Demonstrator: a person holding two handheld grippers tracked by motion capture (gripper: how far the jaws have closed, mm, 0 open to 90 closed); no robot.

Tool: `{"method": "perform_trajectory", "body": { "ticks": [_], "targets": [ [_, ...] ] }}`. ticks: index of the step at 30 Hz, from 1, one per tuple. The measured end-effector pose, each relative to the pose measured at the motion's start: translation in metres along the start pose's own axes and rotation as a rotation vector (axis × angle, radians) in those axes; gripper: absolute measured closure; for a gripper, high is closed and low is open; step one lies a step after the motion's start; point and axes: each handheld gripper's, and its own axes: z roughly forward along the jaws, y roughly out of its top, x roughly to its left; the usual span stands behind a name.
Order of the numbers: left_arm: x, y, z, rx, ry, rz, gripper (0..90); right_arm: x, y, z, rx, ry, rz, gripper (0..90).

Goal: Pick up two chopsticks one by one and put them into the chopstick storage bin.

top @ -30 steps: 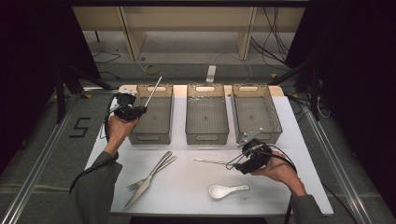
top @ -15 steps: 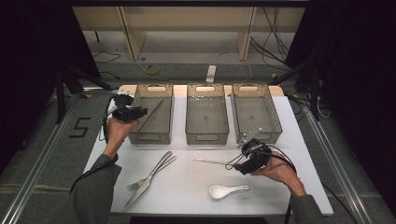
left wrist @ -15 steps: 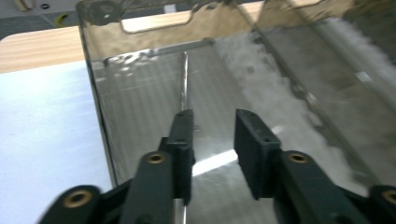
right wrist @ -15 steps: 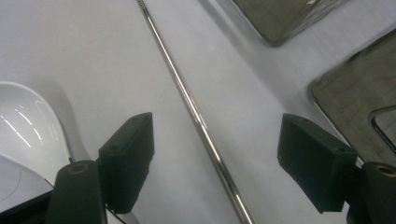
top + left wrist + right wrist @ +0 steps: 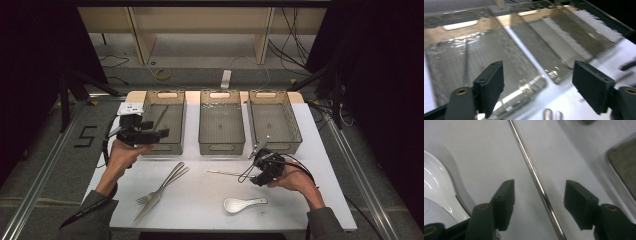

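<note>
Metal rod [image 5: 534, 177] lies on the bench [image 5: 200, 200] between the right gripper [image 5: 261, 170]'s closing, not-yet-touching fingers [image 5: 505, 202] for pickup, while farther off the left gripper [image 5: 142, 135] opens empty by the left bin [image 5: 162, 120], another rod [image 5: 466, 62] dropped inside.

Black tongs [image 5: 161, 133], blocky jaws, brass rivets; second tongs [image 5: 248, 176] trailing black cable; grey sleeves.

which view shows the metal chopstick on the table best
The right gripper view: the metal chopstick runs close and sharp between the right gripper's open jaws, which have just been closing. The high view shows it whole but thin.
</note>
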Motion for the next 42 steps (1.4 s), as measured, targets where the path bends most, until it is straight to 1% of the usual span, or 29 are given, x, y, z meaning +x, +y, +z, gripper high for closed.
{"method": "perform_trajectory", "body": {
  "ticks": [1,3,5,7,8,9,10,12,13,15,17,18,19,20,22,24,25,26,27,32,34,40,41,42],
  "targets": [
    [-0.003,-0.002,-0.002,-0.004,-0.017,0.006,22.7,-0.001,0.0,0.002,0.008,0.005,0.006,46.8],
    [-0.009,-0.008,-0.003,-0.011,-0.026,0.016,21.3,-0.004,0.0,0.004,0.023,0.005,0.013,49.7],
    [-0.012,-0.011,-0.004,-0.016,-0.031,0.022,20.7,-0.007,0.0,0.005,0.029,0.005,0.027,52.5],
    [-0.018,-0.019,-0.004,-0.024,-0.049,0.032,19.8,-0.009,-0.001,0.005,0.029,0.013,0.023,54.9],
    [-0.018,-0.019,-0.004,-0.024,-0.049,0.032,19.8,-0.01,-0.002,0.005,0.034,0.016,0.024,55.8],
    [-0.02,-0.024,-0.004,-0.038,-0.046,0.046,19.8,-0.011,-0.002,0.005,0.039,0.014,0.027,56.2],
    [-0.02,-0.026,-0.002,-0.042,-0.044,0.047,19.8,-0.011,-0.002,0.005,0.044,0.012,0.026,57.0],
    [-0.02,-0.028,-0.001,-0.034,-0.048,0.046,19.6,-0.012,-0.002,0.006,0.05,0.01,0.028,58.7],
    [-0.021,-0.03,0.001,-0.027,-0.055,0.039,18.9,-0.013,-0.002,0.006,0.049,0.011,0.02,59.5],
    [-0.023,-0.034,0.001,-0.024,-0.064,0.042,18.6,-0.013,-0.002,0.006,0.051,0.014,0.018,60.3],
    [-0.028,-0.039,0.001,-0.031,-0.073,0.058,18.3,-0.012,-0.002,0.006,0.06,0.015,0.006,63.6],
    [-0.028,-0.039,0.001,-0.031,-0.073,0.058,18.3,-0.012,-0.002,0.006,0.06,0.015,0.006,63.6],
    [-0.029,-0.04,0.001,-0.031,-0.072,0.067,18.2,-0.012,-0.002,0.007,0.063,0.019,-0.005,66.1],
    [-0.031,-0.043,0.001,-0.021,-0.07,0.074,18.0,-0.012,-0.001,0.008,0.07,0.019,-0.01,67.1],
    [-0.031,-0.045,0.002,-0.013,-0.073,0.071,17.8,-0.011,-0.001,0.009,0.079,0.028,-0.042,68.4],
    [-0.033,-0.049,0.004,0.002,-0.073,0.061,17.8,-0.01,-0.001,0.01,0.083,0.025,-0.057,70.2],
    [-0.033,-0.049,0.004,0.002,-0.073,0.061,17.9,-0.01,-0.001,0.01,0.083,0.025,-0.057,70.2],
    [-0.034,-0.05,0.004,0.009,-0.075,0.063,17.8,-0.009,0.0,0.012,0.091,0.018,-0.064,72.3],
    [-0.035,-0.052,0.004,0.012,-0.073,0.072,17.9,-0.009,0.0,0.013,0.096,0.012,-0.065,73.2],
    [-0.036,-0.054,0.005,0.023,-0.082,0.075,17.9,-0.009,0.001,0.013,0.101,0.016,-0.071,75.9],
    [-0.036,-0.054,0.006,0.026,-0.086,0.069,17.9,-0.007,0.002,0.014,0.112,0.012,-0.081,76.7],
    [-0.038,-0.055,0.009,0.036,-0.085,0.081,18.0,-0.006,0.003,0.014,0.118,0.011,-0.09,78.5],
    [-0.038,-0.055,0.009,0.038,-0.083,0.084,18.0,-0.006,0.003,0.015,0.117,0.01,-0.098,79.0],
    [-0.038,-0.055,0.009,0.038,-0.083,0.085,18.0,-0.005,0.004,0.014,0.128,0.012,-0.105,80.8]
  ]
}}
